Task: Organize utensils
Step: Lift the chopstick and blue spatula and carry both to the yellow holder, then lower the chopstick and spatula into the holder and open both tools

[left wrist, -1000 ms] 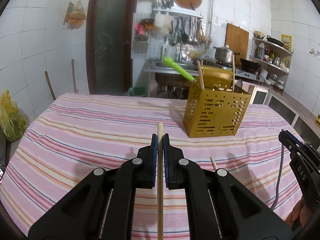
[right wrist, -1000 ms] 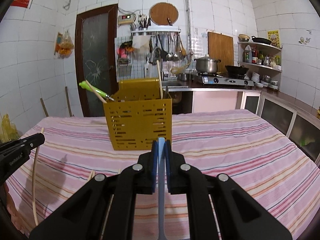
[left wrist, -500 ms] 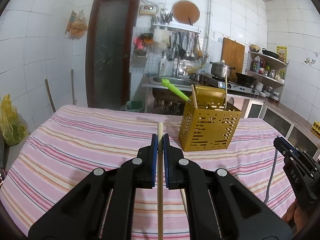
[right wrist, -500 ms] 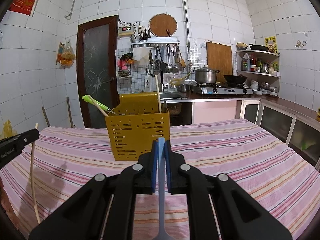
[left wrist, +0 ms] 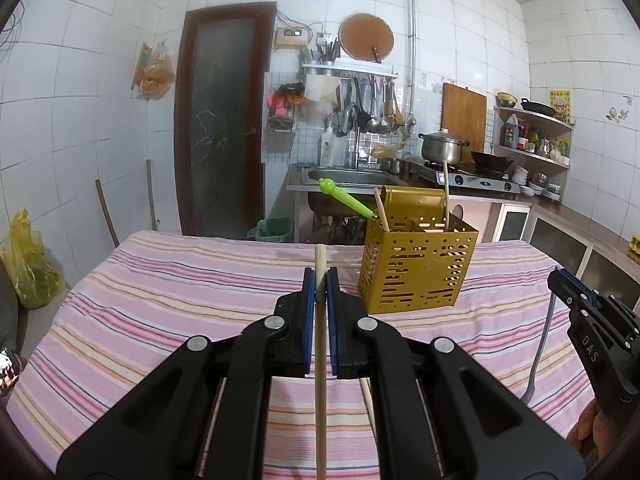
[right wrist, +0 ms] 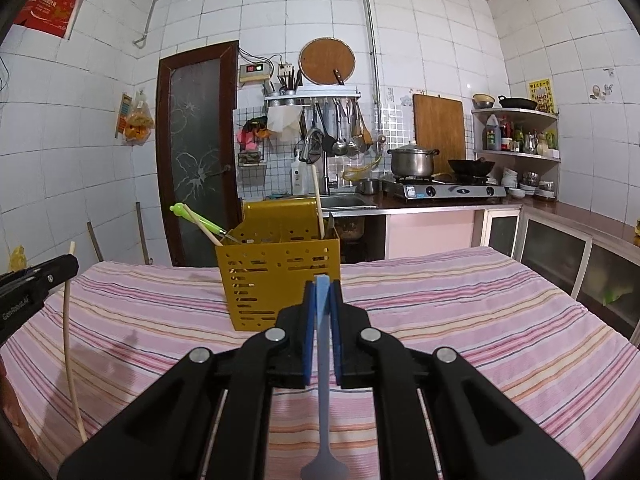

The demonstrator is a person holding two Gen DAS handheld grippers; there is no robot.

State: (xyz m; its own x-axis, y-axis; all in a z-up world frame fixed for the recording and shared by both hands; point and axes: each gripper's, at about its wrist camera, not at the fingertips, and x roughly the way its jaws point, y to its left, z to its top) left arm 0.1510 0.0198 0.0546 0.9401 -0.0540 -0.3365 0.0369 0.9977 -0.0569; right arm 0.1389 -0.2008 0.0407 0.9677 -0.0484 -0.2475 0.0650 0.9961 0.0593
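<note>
Utensils in both grippers, lifted and carried back from the caddy.

The left gripper (left wrist: 320, 280) pinched a wooden chopstick (left wrist: 320, 360) and the right gripper (right wrist: 322, 292) pinched a pale blue spoon (right wrist: 323, 392), its bowl hanging toward the camera. Against a second before, the left wrist view had risen and tilted up: the gold perforated caddy (left wrist: 416, 268) looked smaller and sat farther off, right of the chopstick tip. It already held a green-handled utensil (left wrist: 346, 198) and two chopsticks. That suggested both pieces were clear of the cloth and ready to be dropped in. One more chopstick (left wrist: 368, 400) lay on the pink striped tablecloth (left wrist: 160, 300) under the left gripper. Beyond stood a white-tiled kitchen with a dark door (left wrist: 222, 120), sink, stove and pot.
</note>
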